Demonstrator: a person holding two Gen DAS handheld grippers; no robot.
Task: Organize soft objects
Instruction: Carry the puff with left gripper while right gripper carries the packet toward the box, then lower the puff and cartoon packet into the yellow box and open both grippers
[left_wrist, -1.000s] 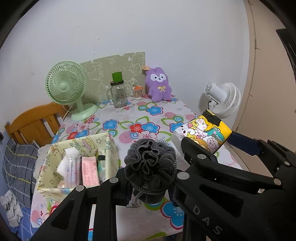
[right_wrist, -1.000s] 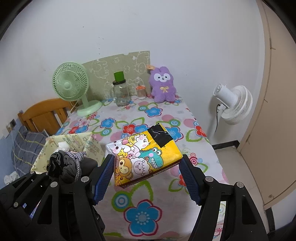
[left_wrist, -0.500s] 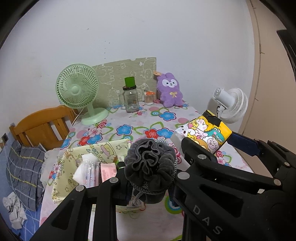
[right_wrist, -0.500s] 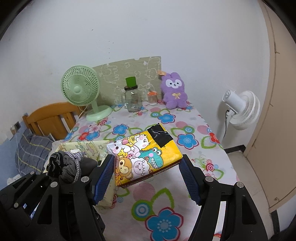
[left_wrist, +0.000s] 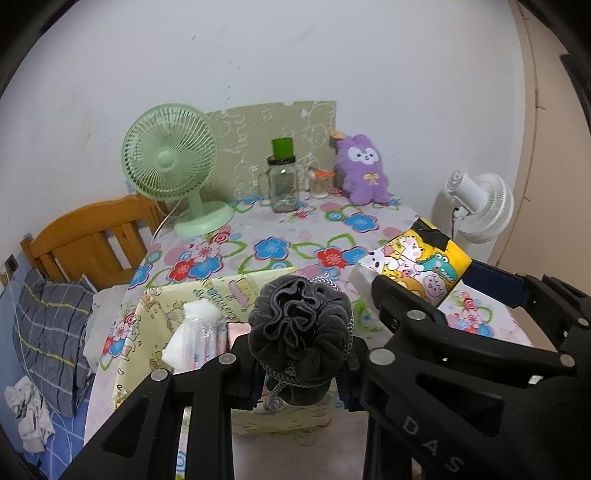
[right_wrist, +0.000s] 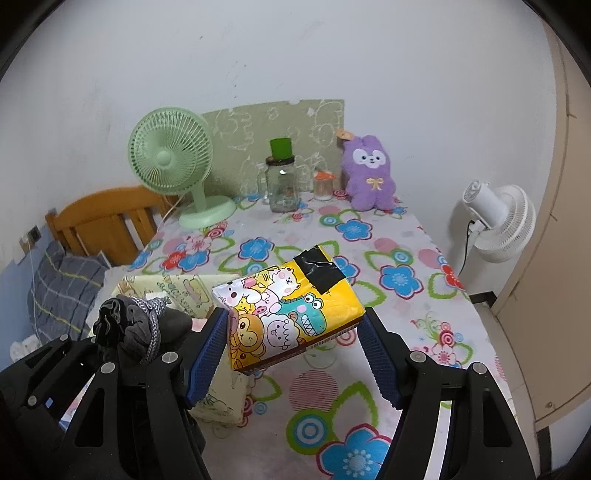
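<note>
**Q:** So where was the grey drawstring pouch (left_wrist: 295, 332) sitting?

**A:** Clamped upright in the left gripper (left_wrist: 299, 373), right above the yellow fabric basket (left_wrist: 162, 306). Right gripper (right_wrist: 295, 347) was squeezing the cartoon tissue pack (right_wrist: 288, 310), long side across the jaws, over the floral tablecloth (right_wrist: 399, 280) just right of the basket. Left hand's closer, I'd say.

Both claws slide sideways over the desk

The yellow fabric bin (left_wrist: 207, 295) now sits under the left claw (left_wrist: 295, 373) — green fan (left_wrist: 170, 162) nearer centre.
</note>
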